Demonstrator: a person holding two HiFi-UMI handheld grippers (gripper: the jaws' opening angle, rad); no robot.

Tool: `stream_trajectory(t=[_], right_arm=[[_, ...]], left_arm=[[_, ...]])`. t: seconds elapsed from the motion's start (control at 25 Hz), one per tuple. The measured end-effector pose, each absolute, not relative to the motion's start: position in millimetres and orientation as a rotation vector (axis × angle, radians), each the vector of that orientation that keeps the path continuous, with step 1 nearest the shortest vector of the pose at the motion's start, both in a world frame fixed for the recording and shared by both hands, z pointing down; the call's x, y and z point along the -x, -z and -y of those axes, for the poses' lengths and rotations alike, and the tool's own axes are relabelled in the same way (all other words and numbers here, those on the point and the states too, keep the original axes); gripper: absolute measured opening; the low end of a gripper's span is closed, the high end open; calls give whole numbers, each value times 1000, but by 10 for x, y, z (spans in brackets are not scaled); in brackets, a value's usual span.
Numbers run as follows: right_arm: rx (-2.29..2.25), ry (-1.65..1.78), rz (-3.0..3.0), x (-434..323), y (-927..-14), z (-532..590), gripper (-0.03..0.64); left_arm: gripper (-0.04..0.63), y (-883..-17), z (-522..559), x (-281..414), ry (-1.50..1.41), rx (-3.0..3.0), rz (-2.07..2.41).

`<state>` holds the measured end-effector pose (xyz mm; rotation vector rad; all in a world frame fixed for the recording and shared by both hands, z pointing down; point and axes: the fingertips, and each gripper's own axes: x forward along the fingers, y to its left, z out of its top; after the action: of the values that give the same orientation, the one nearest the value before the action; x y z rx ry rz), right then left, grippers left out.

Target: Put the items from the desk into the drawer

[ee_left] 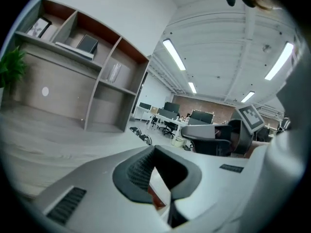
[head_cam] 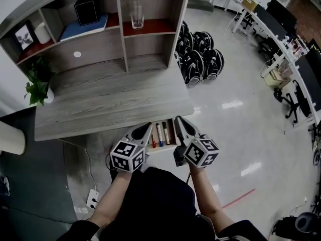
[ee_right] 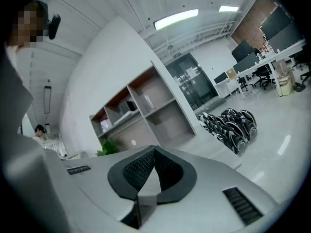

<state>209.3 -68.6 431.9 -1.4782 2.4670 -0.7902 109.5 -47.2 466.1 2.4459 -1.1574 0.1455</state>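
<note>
Two grippers: I hold both side by side in front of the body, above the open drawer, pointing toward the desk.
Left gripper [head_cam: 145, 130]: fingers [ee_left: 138, 168] together at the tips with nothing between them; a bit of red shows through the gap below the tips.
Right gripper [head_cam: 181, 122]: fingers [ee_right: 140, 169] together at the tips, also empty; the marker cube faces up toward my head view.
Drawer [head_cam: 161, 149]: pulled out below the front edge of the desk, seen between the two grippers.
Pens [head_cam: 160, 134]: several lie side by side inside the drawer, one red and one blue among them, running front to back.
Desk [head_cam: 110, 102]: grey wood-grain top, just beyond the fingertips.
Plant [head_cam: 37, 84]: green, in a white pot at the desk's left end.
Shelves [head_cam: 120, 34]: open compartments along the back of the desk.
Glass [head_cam: 137, 15]: upright in the right compartment on a red shelf board.
Black box [head_cam: 88, 9]: upright in the middle compartment, on a flat blue thing.
Picture frame [head_cam: 24, 35]: leaning in the left compartment.
</note>
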Motion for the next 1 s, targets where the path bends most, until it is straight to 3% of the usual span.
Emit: stream_trajectory(t=[0.32, 1.0], right_arm=[[1414, 508, -2321, -2100, -3397, 440, -9], [1504, 462, -2346, -2086, -3546, 314, -9]], left_arm=[[-5, -3871, 409, -1183, 33, -2601, 1120], [-3, -3805, 330, -1206, 5, -2630, 1119]])
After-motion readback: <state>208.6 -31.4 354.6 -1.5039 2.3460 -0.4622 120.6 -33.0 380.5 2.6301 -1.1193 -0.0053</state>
